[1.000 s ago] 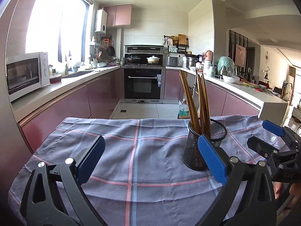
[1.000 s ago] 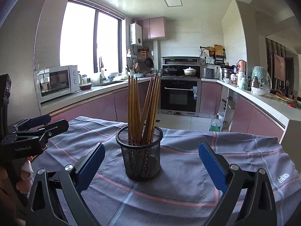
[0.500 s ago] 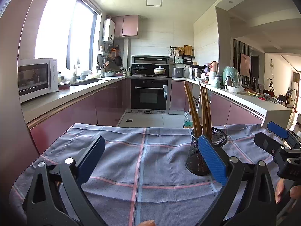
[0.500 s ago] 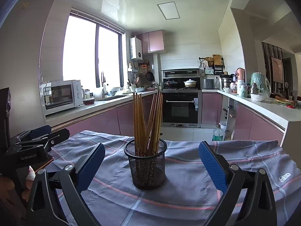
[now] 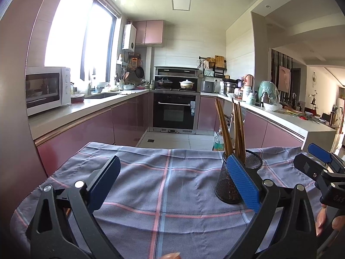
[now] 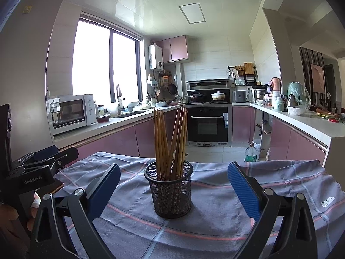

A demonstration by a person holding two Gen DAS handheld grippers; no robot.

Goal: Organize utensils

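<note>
A black mesh holder (image 6: 168,188) stands upright on the checked cloth, with several wooden chopsticks (image 6: 170,140) standing in it. My right gripper (image 6: 172,190) is open with nothing between its fingers; the holder sits ahead of it, centred between the blue pads (image 6: 242,191). In the left wrist view the same holder (image 5: 226,179) stands to the right, partly hidden behind the right blue pad, with chopsticks (image 5: 234,129) rising from it. My left gripper (image 5: 172,181) is open and empty over bare cloth. The other gripper shows at each view's edge (image 5: 319,166) (image 6: 38,164).
A blue-grey checked cloth (image 5: 163,185) covers the table, whose far edge drops to the kitchen floor. Pink cabinets, a microwave (image 6: 72,113), an oven (image 6: 208,125) and cluttered counters lie beyond. A hand (image 5: 327,222) holds the right tool.
Both cameras have tilted upward and drawn back slightly, so the holder sits lower in each view. The holder and chopsticks have not moved; both grippers have stayed open.
</note>
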